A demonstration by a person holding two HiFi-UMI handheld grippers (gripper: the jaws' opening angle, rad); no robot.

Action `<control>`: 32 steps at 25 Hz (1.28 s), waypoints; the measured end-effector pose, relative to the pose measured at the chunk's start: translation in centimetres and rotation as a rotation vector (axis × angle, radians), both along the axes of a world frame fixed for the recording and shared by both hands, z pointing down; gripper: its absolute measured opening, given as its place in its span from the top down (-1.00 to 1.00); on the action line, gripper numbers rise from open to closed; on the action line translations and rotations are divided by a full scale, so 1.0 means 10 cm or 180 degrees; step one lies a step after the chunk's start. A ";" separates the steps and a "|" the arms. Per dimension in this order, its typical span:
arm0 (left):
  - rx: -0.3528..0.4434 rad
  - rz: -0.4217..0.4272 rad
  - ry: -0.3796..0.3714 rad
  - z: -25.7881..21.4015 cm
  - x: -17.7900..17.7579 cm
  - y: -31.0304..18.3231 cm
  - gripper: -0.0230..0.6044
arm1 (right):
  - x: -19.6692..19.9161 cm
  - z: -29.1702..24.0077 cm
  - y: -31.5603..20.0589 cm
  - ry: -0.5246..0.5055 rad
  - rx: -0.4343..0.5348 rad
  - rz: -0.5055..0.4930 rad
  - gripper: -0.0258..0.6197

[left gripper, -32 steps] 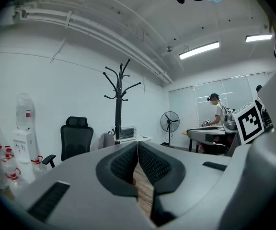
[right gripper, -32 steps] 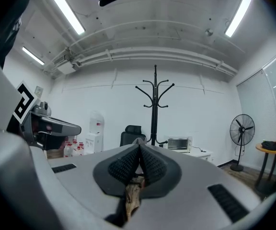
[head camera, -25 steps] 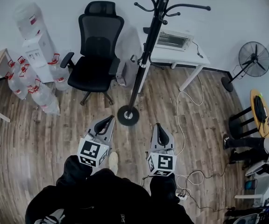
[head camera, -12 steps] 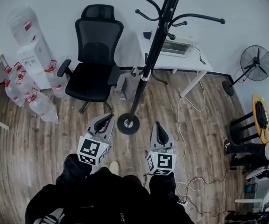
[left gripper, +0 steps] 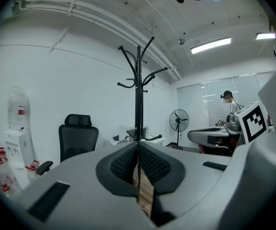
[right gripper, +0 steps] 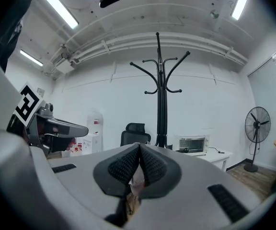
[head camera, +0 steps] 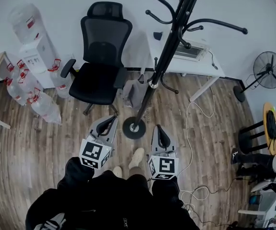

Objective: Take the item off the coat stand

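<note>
A tall black coat stand (head camera: 164,61) rises from a round base (head camera: 134,127) on the wood floor, right in front of me. Its hooks (head camera: 219,24) look bare in all views; I see no item hanging on them. The same stand (left gripper: 138,99) fills the middle of the left gripper view, and the stand (right gripper: 161,95) also shows in the right gripper view. My left gripper (head camera: 109,123) is shut and empty, just left of the base. My right gripper (head camera: 161,135) is shut and empty, just right of the base.
A black office chair (head camera: 99,66) stands left of the coat stand. Water bottles and a dispenser (head camera: 32,61) are at far left. A white desk (head camera: 195,63) with a small oven sits behind, a floor fan (head camera: 267,73) at right. Cables (head camera: 190,128) lie on the floor.
I have stepped closer: the coat stand's base has drifted toward the grippers and its top leans further right in view. Both grippers keep their pose, shut.
</note>
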State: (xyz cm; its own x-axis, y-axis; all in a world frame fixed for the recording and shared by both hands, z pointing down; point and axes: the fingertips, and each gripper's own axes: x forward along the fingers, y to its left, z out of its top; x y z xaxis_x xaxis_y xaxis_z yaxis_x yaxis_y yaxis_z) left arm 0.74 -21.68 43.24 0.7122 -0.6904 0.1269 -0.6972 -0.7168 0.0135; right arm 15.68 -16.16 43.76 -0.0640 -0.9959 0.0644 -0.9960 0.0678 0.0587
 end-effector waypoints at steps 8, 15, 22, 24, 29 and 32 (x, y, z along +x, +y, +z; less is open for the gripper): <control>-0.0097 -0.0185 -0.0028 0.14 0.29 -0.70 0.85 | 0.32 0.09 -0.77 -0.0056 -0.0048 -0.0175 0.87; -0.0209 -0.0244 -0.0092 0.32 0.59 -1.28 0.85 | 0.56 0.29 -1.45 -0.0111 -0.0206 -0.0303 0.87; -0.0375 -0.0290 -0.0087 0.57 0.67 -1.63 0.85 | 0.59 0.50 -1.88 -0.0108 -0.0327 -0.0429 0.87; -0.0444 -0.0262 -0.0071 0.65 0.69 -1.70 0.84 | 0.57 0.54 -1.97 -0.0102 -0.0348 -0.0463 0.87; -0.0582 -0.0047 -0.0163 0.87 0.79 -1.80 0.31 | 0.56 0.63 -2.08 -0.0097 -0.0421 -0.0478 0.87; -0.0672 -0.0032 -0.0198 0.99 0.83 -1.88 0.15 | 0.57 0.66 -2.11 -0.0094 -0.0444 -0.0462 0.87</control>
State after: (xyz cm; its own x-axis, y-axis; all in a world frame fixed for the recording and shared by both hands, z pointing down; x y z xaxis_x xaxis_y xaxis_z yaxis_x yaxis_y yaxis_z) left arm 9.01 -40.51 53.14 0.6916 -0.6509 0.3129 -0.7085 -0.6955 0.1192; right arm 21.43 -37.22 50.33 -0.2102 -0.9576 0.1970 -0.9763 0.2163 0.0097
